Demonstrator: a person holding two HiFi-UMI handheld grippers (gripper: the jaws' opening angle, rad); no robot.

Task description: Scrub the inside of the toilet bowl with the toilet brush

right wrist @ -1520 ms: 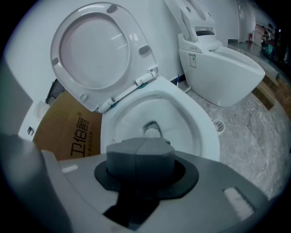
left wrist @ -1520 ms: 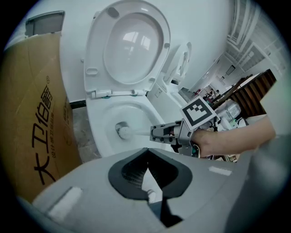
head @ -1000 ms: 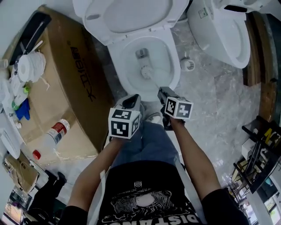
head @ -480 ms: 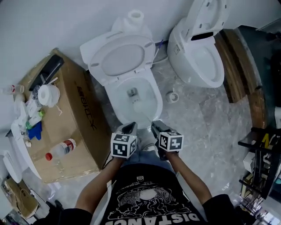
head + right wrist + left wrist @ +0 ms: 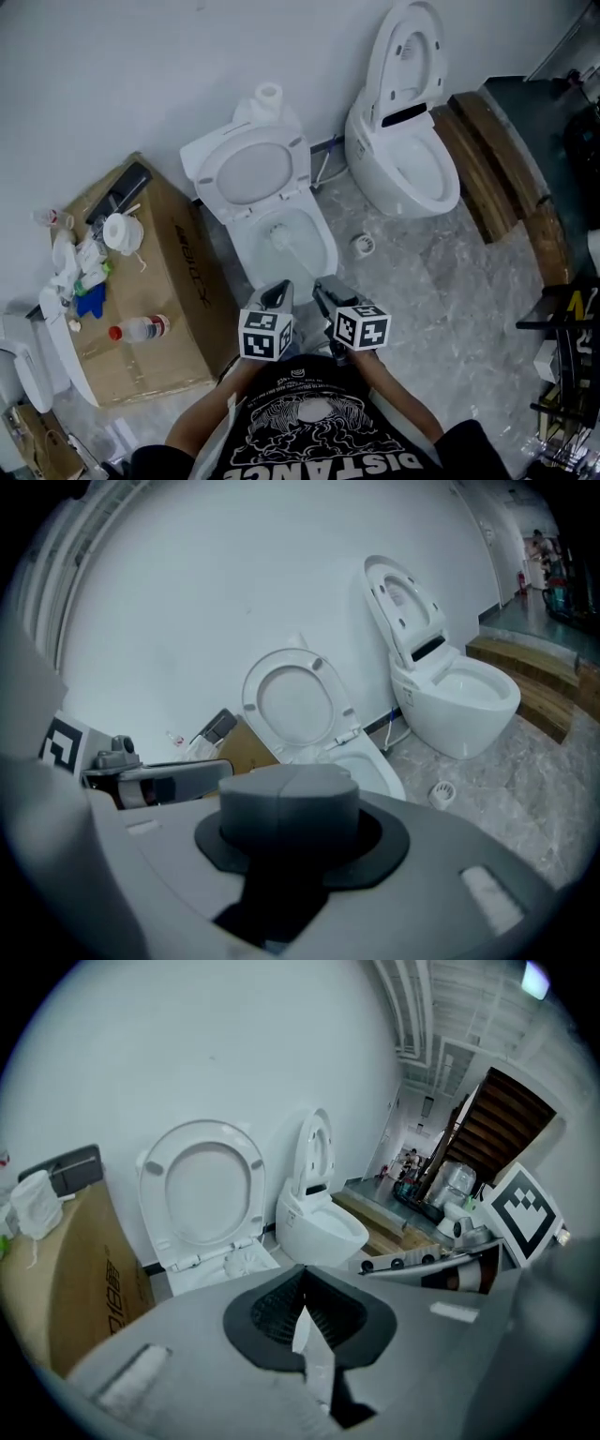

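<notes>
Down in the bowl (image 5: 330, 246) sits the brush (image 5: 281, 236); right gripper (image 5: 322, 286) seemingly clamps it, left gripper (image 5: 279, 292) pinched empty; scrubbing unfinished, I reckon.

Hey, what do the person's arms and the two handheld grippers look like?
Both the left gripper and right gripper are grey-bodied with dark jaw pads, each carrying a white cube printed with black square markers. The person wears a black short-sleeved T-shirt with a white graphic; the forearms are uncovered.
</notes>
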